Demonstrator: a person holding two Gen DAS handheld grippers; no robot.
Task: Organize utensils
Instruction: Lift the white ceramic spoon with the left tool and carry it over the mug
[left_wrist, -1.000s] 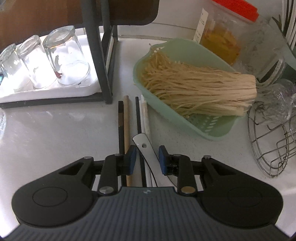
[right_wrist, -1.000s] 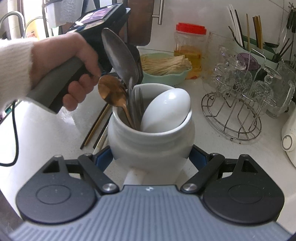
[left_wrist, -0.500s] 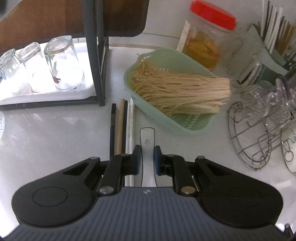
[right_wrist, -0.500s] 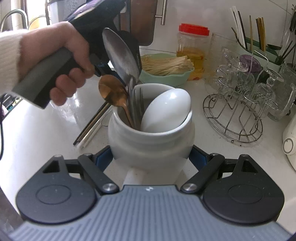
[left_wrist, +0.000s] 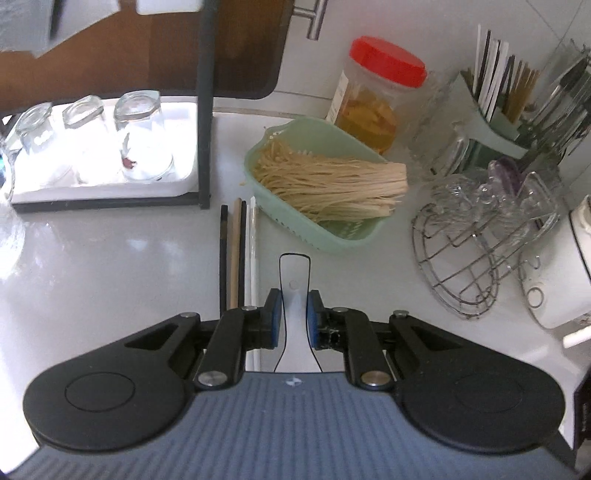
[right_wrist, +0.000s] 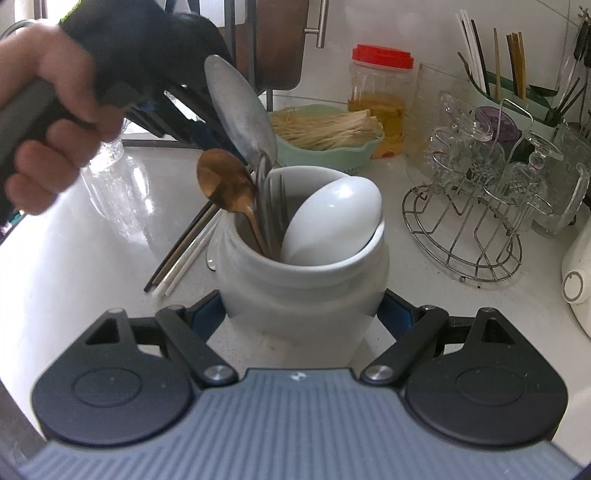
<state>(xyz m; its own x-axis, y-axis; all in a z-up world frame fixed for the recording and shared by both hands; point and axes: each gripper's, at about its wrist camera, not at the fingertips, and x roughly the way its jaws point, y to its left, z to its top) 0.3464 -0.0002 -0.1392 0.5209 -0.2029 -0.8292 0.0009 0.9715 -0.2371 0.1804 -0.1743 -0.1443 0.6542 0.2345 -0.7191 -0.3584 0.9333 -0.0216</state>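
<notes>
Left claw (left_wrist: 293, 314) pinches a spoon handle (left_wrist: 294, 280) between its pads; right claw (right_wrist: 303, 314) clasps the white crock (right_wrist: 303, 291).

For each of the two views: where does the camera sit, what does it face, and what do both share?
Left wrist: on the left claw, looking down over a gripped utensil handle at chopsticks on the counter.
Right wrist: on the right claw, clamped on the white crock; the person's hand shows.
Shared: green noodle basket, red-lidded jar, wire rack.
</notes>
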